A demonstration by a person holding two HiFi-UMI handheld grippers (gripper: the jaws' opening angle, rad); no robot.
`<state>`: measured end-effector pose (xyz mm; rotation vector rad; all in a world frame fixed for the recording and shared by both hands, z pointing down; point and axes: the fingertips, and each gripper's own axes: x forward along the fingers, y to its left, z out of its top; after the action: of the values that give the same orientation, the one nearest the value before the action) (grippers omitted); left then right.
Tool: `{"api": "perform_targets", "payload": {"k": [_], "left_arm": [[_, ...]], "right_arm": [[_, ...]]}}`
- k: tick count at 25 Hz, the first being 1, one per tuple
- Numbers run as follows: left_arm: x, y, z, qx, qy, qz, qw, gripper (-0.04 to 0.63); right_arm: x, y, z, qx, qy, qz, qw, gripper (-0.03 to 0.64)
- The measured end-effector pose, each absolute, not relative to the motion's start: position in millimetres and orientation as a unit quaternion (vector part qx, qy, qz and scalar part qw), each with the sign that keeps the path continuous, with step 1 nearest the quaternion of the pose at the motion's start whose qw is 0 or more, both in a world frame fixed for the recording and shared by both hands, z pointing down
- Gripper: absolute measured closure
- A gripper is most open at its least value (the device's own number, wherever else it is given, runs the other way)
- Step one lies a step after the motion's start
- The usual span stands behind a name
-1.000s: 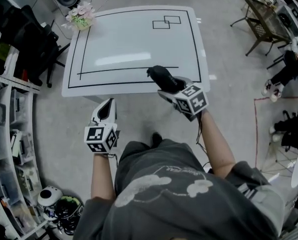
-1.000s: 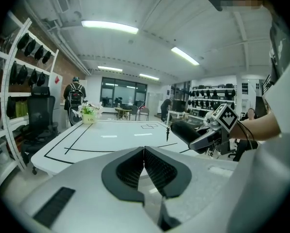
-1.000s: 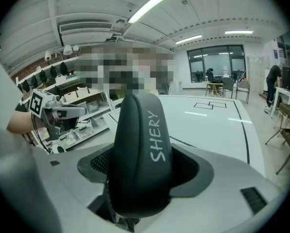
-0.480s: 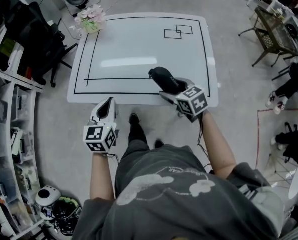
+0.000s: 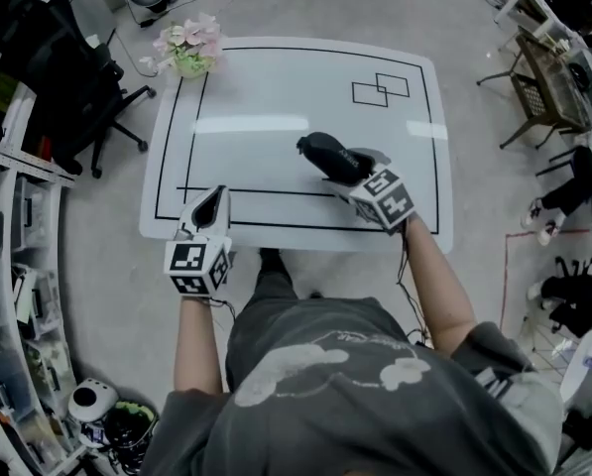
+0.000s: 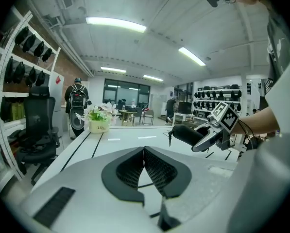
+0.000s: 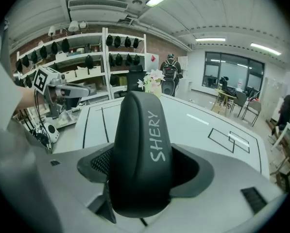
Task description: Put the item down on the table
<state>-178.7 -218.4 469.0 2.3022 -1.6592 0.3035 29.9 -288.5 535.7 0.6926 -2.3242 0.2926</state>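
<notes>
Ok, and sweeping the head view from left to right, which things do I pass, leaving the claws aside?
black office chair → flower pot → black item → brown chair

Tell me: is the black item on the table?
Off it: right gripper clamps the black item, held above the table in the left gripper view.

Both arms stretched forward, one tool each.
Empty left tool (image 5: 208, 206) has jaws pressed together; right tool (image 5: 358, 172), ahead of it, is clamped on black case (image 5: 323, 153).
</notes>
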Motion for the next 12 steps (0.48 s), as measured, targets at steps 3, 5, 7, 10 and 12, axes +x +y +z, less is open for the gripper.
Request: {"api": "perform_targets", "payload": {"k": [3,5,7,10,12], "left_arm": [[-197.8,-252.3,471.3,0.803,-0.567,0.11,0.145,0.591],[-208.9,-272.4,473.5,0.808,-0.559,0.114,0.148,0.591],[-219.1,-290.7,475.6,0.812,-0.551,0.118,0.15,0.591],[-233.0,-317.7,478.0,0.818,-0.542,0.123,0.15,0.591],[-240.1,-334.3,479.1,0.82,-0.537,0.124,0.151,0.591]], "right_arm": [[10.5,-320.4,541.2,0.259,-0.888,0.103,0.366,0.282],[-4.4,-339.6,542.7,0.253,-0.885,0.092,0.38,0.282],[-19.0,-356.5,543.5,0.245,-0.882,0.076,0.396,0.282],[-39.6,-379.2,546.0,0.228,-0.878,0.056,0.417,0.282],[-50.8,-391.5,549.1,0.212,-0.876,0.047,0.431,0.282]]}}
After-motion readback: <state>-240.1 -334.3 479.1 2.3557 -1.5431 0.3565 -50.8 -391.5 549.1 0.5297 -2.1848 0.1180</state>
